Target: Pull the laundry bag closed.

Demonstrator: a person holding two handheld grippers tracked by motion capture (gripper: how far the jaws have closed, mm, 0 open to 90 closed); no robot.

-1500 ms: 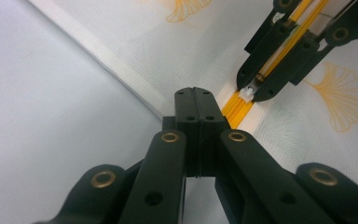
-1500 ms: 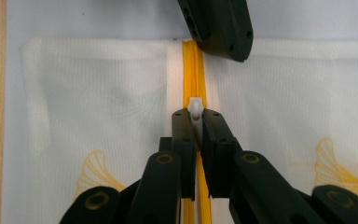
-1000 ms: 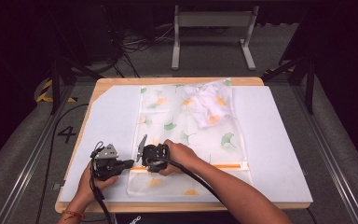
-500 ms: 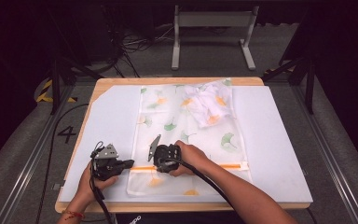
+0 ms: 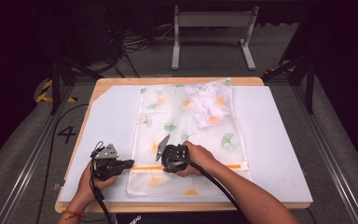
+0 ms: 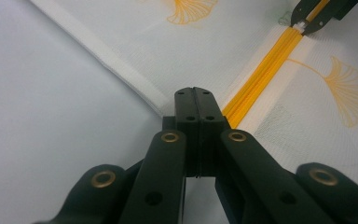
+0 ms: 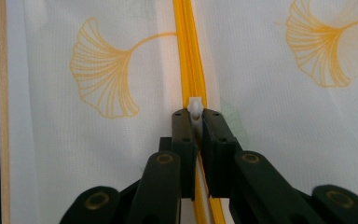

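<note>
A white mesh bag printed with ginkgo leaves lies flat on the table, an orange zipper running across its near part. My left gripper is shut on the bag's left edge at the zipper's end. My right gripper points left along the zipper and is shut on the small white slider. From the left gripper view, the right gripper pinches that slider farther along the zipper. A crumpled white printed cloth sits inside the bag's far end.
The bag rests on a white mat that covers a wooden table. A grey metal stand and cables sit on the floor beyond the table. Dark rails run along both sides.
My right gripper has slid to the right along the zipper with the slider in it. The left gripper has stayed at the bag's left edge.
</note>
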